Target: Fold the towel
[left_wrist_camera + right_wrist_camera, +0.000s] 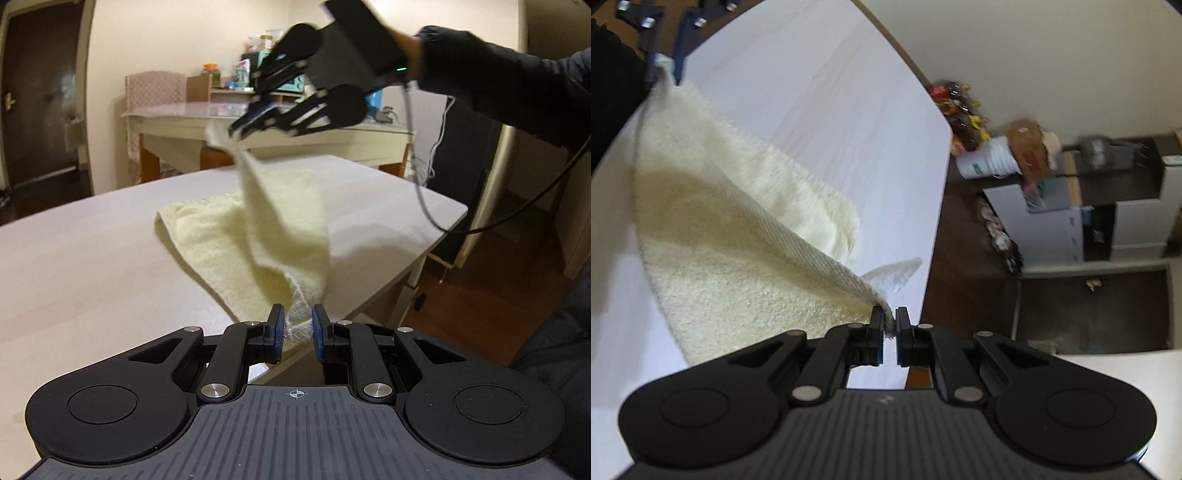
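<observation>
**Lifting towel by two corners for the fold**

Spanning most of both views, the pale wood table [92,258] is the landmark. On it lies the cream towel [221,236], roughly mid-table toward the near edge; its far part rests flat on the top, while the near part is raised off the surface w/ a diagonal ridge running between the two held corners.

Right gripper [243,127] is above the table's far side, jaws closed narrow on one towel corner, cloth hanging down from it. Right wrist view confirms: fingers nearly together w/ the woven hem pinched between. Left gripper [298,326] sits at the table's near edge, jaws narrow too, the fringed corner clamped between the blue pads [277,325].

Judgement: this is the carry-over step of the first fold, approx early in the task. To do it well: keep both corners at equal height above the table, hold the edge btwn them taut so no sag or twist, travel both together across the table, and lay the held edge square onto the resting edge before letting go. Risk: the thin pinch at the hem may slip if pulled hard.
</observation>
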A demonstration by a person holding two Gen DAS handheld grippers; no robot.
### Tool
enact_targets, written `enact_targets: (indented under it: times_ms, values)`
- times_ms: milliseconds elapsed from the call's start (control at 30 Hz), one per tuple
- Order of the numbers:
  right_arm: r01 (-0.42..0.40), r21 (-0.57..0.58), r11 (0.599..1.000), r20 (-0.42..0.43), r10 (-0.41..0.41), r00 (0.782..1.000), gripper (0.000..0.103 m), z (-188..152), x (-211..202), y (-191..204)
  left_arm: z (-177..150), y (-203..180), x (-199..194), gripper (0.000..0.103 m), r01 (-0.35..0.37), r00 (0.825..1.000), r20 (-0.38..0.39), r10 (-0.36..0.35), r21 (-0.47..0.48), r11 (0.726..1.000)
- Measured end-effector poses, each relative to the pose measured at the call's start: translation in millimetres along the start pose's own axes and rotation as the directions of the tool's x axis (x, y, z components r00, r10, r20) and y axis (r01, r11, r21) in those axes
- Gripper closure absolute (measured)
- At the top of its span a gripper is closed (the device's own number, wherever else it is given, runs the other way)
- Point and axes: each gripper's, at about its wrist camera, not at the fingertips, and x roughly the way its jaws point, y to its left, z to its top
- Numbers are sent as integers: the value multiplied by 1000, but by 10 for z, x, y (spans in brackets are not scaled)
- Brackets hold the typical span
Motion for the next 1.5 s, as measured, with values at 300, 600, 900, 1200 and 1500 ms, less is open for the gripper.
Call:
enact_targets:
  times_ms: [300,600,900,1200,1500]
  values:
    - [-83,-40,996,43,84,995,96,220,474,-88,-85,111,-7,86,32,999,20,-30,-68,997]
    - [-137,-28,990,65,138,988,96,318,735,-156,-157,111,-49,86,48,999,31,-45,-103,994]
    - [-133,-32,991,89,135,987,78,433,938,-108,-168,13,-86,86,55,998,31,-52,-106,993]
    - [-108,58,992,128,100,987,63,390,993,-131,-159,26,-62,86,57,998,27,-54,-117,992]
    - [-74,284,956,121,41,992,55,228,569,-255,-148,11,-108,85,34,999,30,-30,-132,991]
